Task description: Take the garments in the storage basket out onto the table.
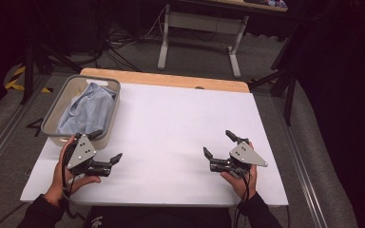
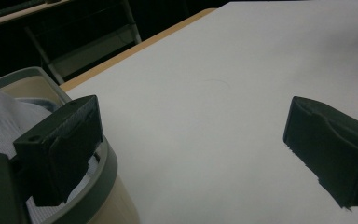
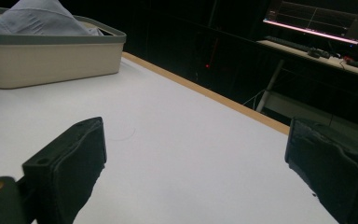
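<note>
High view is showing a grey-rimmed basket holding pale blue cloth on the counter, left claw and right claw gaping wide, gripping nothing.

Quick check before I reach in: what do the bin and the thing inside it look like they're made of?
The bin looks like matte moulded plastic: smooth cream walls, a thick grey rim, a cut handle slot. The cloth in it looks like thin, soft woven fabric, pale blue, crumpled into loose folds. Both are guesses from looks alone.

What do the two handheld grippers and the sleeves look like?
The left gripper and right gripper are both black, each with two blocky padded fingers and a grey three-cornered plate with dark dots on top. A dark cable trails from the right one. The sleeves are black.
</note>
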### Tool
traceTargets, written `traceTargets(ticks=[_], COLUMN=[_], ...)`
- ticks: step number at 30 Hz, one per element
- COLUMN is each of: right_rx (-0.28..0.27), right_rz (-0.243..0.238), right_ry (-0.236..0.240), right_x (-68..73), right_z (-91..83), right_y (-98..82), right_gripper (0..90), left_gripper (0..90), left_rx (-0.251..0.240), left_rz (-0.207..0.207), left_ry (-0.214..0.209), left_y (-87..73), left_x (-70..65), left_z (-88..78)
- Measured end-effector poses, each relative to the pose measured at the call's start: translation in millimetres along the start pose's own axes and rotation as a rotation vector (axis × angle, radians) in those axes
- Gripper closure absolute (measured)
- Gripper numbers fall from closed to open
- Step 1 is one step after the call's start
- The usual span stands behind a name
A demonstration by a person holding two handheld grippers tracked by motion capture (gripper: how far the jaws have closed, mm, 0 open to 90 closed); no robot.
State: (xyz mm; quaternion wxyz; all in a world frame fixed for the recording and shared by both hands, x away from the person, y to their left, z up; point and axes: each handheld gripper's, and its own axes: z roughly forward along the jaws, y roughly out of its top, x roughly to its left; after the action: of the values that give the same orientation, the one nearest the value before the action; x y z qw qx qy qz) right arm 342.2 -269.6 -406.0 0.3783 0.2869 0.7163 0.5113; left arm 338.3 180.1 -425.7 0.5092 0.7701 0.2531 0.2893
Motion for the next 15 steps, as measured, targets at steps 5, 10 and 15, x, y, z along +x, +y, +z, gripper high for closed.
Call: traceTargets(ticks=[5,10,15], right_rx=[-0.003,-0.01,-0.01], right_rz=[-0.011,-0.03,-0.036], right_ry=[0.006,0.002,-0.002], right_x=[2.6,4.6,4.9], right_z=[0.0,-1.0,0.0], right_y=[-0.7,0.4,-0.5], right_gripper=[6.0,6.0,6.0], left_gripper=[5.6,5.6,5.6], left_rx=[-0.009,-0.012,-0.021], left_rz=[-0.005,-0.002,-0.019], left_ry=[-0.004,-0.004,-0.002], left_y=[1.0,2.5,4.4], left_x=[0.4,1.7,5.5], left_z=[-2.5,-4.6,-7.3])
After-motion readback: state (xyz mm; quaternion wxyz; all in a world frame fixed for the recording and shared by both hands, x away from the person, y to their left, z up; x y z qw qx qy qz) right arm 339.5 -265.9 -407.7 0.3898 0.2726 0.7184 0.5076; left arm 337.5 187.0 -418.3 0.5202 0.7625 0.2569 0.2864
